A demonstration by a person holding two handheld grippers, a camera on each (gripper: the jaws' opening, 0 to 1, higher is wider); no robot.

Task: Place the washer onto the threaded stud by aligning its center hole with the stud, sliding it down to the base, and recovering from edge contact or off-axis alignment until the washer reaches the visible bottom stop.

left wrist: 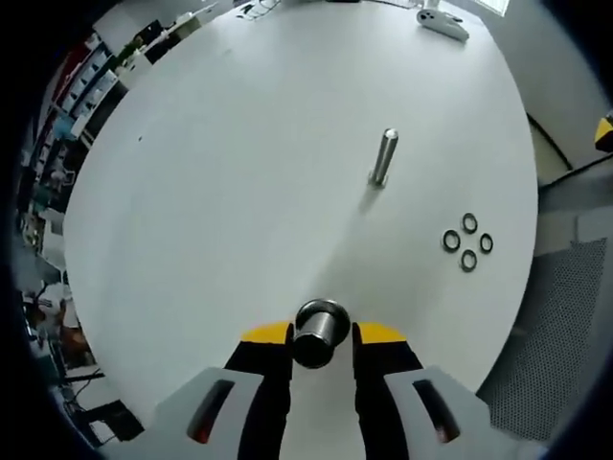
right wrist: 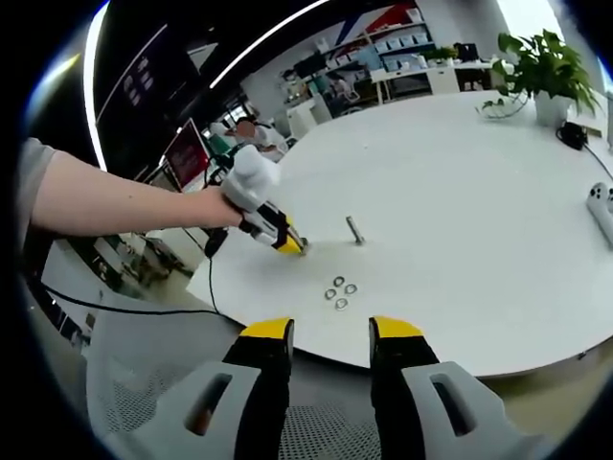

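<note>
The left gripper (left wrist: 321, 335) is closed on a short metal cylinder (left wrist: 319, 331), which looks like a stud or bolt seen from its end, held just above the white round table (left wrist: 211, 192) near its near edge. The right gripper (right wrist: 329, 337) stands wide with nothing between its jaws, outside the table edge and over a grey perforated surface (right wrist: 316, 426). The washers (left wrist: 468, 242), four small dark rings, lie in a tight group near the right edge of the table in the left gripper view, well apart from the upright threaded stud (left wrist: 383, 158), which stands more toward the middle. I think the main risk is in the pick: the washers lie flat and close together, so the jaws may push the neighbours or take two at once. Later, a tilted washer may catch on the thread and jam, or knock the stud if it is not fixed. The table surface is plain, matte and white. A white device (left wrist: 442, 23) lies at the far edge. Around are shelves, a potted plant (right wrist: 543, 67) and a black cable (right wrist: 144, 309).
</note>
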